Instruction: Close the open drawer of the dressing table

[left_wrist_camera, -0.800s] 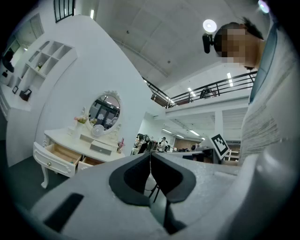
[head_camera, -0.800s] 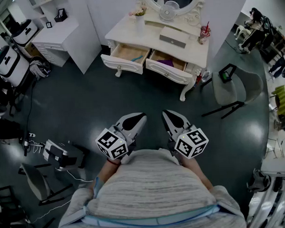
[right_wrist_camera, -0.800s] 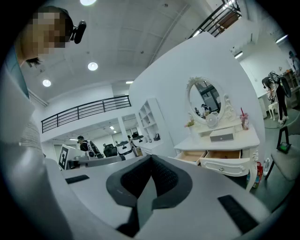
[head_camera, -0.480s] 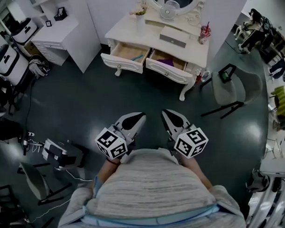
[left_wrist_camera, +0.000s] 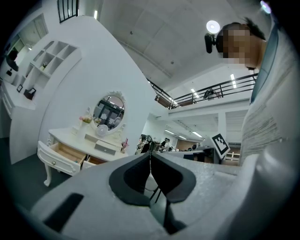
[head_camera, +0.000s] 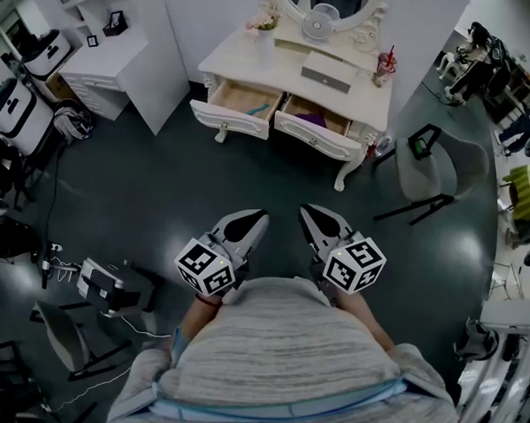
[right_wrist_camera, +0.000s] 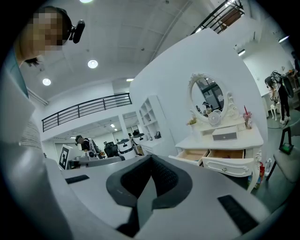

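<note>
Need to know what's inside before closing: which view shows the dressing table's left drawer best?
The head view: it looks down into the left drawer, showing a blue item inside. Both gripper views see it small, from low down; its contents can't be made out.

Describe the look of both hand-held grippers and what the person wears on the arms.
The left hand-held gripper and right hand-held gripper are light grey shells tapering to a point, each with a black inset and a white cube of black square markers at the rear. The person wears a grey, finely striped top.
</note>
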A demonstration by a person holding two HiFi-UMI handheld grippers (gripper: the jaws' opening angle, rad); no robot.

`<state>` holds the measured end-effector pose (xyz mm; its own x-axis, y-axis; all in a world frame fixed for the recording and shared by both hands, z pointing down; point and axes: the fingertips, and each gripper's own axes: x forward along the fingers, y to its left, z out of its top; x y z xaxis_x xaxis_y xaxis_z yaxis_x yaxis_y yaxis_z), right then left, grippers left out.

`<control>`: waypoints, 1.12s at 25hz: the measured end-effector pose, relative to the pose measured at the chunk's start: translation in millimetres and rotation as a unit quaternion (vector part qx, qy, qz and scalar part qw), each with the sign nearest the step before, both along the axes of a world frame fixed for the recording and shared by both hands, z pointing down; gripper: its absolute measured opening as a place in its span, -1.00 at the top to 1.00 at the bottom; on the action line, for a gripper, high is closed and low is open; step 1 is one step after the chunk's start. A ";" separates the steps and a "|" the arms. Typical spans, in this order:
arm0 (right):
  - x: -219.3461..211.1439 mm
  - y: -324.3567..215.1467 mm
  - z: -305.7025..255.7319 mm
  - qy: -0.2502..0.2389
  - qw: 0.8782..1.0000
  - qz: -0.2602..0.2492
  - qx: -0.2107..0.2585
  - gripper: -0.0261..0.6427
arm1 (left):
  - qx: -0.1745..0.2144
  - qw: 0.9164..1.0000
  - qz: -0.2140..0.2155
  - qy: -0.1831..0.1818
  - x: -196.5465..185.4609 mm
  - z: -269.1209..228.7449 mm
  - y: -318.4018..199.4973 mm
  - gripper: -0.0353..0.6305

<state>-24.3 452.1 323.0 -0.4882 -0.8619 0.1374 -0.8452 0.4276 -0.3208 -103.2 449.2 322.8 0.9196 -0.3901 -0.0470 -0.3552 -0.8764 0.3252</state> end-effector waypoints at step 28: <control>35.9 -163.9 11.9 -0.034 0.999 0.001 -0.013 0.89 | -0.045 0.999 -0.009 -0.001 28.3 27.3 -155.6 0.84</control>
